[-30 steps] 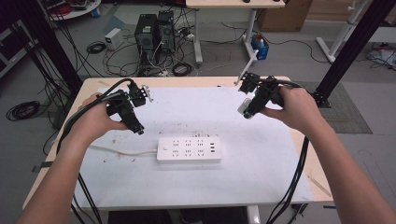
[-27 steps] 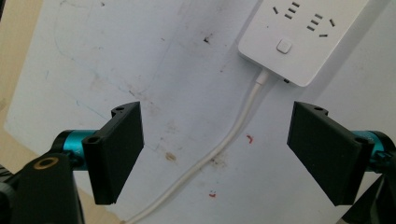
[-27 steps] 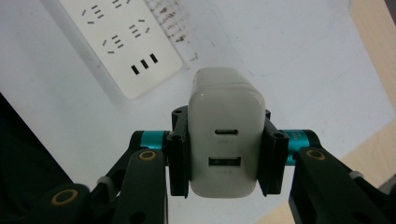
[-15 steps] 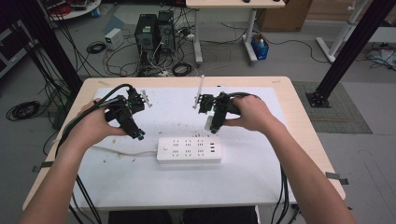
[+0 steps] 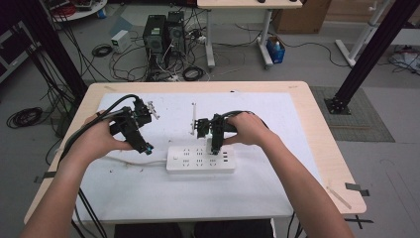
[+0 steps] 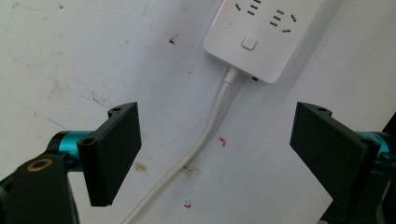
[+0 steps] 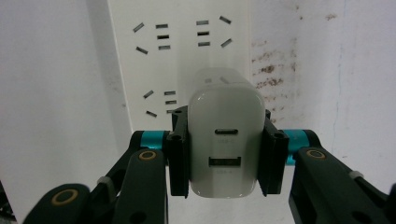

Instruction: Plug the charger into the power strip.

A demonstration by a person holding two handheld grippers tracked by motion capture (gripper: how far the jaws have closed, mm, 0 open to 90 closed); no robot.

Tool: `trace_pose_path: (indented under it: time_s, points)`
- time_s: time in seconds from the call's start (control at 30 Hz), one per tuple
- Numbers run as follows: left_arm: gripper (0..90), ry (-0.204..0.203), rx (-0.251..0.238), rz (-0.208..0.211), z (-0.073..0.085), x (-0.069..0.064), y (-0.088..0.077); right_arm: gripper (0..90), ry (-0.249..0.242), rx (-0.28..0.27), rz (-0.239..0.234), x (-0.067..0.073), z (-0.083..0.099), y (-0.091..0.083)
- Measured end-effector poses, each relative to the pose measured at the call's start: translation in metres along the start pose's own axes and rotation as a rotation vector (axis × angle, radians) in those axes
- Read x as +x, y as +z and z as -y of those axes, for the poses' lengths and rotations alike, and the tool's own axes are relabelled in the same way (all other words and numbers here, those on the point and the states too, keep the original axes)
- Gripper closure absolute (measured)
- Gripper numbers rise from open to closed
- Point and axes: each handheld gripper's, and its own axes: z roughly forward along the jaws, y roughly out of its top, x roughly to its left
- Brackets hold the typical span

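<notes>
A white power strip (image 5: 200,158) lies on the white mat, its cable (image 5: 133,161) running off to the left. My right gripper (image 5: 214,143) points down over the strip's right half, shut on a white USB charger (image 7: 226,116). In the right gripper view the right gripper (image 7: 226,151) clamps the charger's sides just above the strip's sockets (image 7: 159,60). My left gripper (image 5: 146,148) hovers left of the strip. Its jaws have just been opening and stand wide apart. In the left gripper view the left gripper (image 6: 217,140) holds nothing, with the cable (image 6: 205,135) and the strip's switch end (image 6: 261,32) on the table below.
The white mat (image 5: 148,198) covers most of the wooden table (image 5: 322,134). Beyond the far edge, computer towers (image 5: 163,32) and loose cables sit on the floor. A black frame post (image 5: 366,54) stands at the right.
My right hand has swung in from the table's far right, leftward and down, to just above the power strip with the charger. My left hand has stayed put.
</notes>
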Motion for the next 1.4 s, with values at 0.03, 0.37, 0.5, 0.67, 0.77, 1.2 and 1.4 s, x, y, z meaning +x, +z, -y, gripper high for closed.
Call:
trace_pose_path:
  time_s: [0.03,0.37,0.5,0.67,0.77,1.2,1.4]
  points:
    - [16.5,-0.005,-0.006,0.002,0.001,0.0,0.001,62.2,-0.015,0.002,0.002,0.0,0.001,0.001]
    - [16.5,-0.007,0.006,0.014,0.0,0.0,0.006,62.2,-0.086,0.014,0.003,0.004,-0.001,0.005]
    - [16.5,-0.012,-0.001,0.017,0.0,0.0,0.006,62.3,-0.086,0.002,-0.004,0.002,-0.002,0.006]
    - [16.5,-0.012,0.001,0.033,0.001,0.001,0.009,62.4,-0.074,-0.001,-0.021,0.0,-0.002,0.007]
    - [16.5,-0.012,0.003,0.037,0.001,0.002,0.011,62.6,-0.11,0.006,-0.005,0.002,-0.004,0.007]
    - [16.5,-0.021,-0.007,0.057,-0.001,0.005,0.015,63.2,-0.104,0.031,0.0,0.004,-0.004,0.018]
    - [16.5,-0.002,-0.014,0.059,-0.01,0.003,0.014,63.1,-0.117,0.057,0.037,0.009,-0.011,0.025]
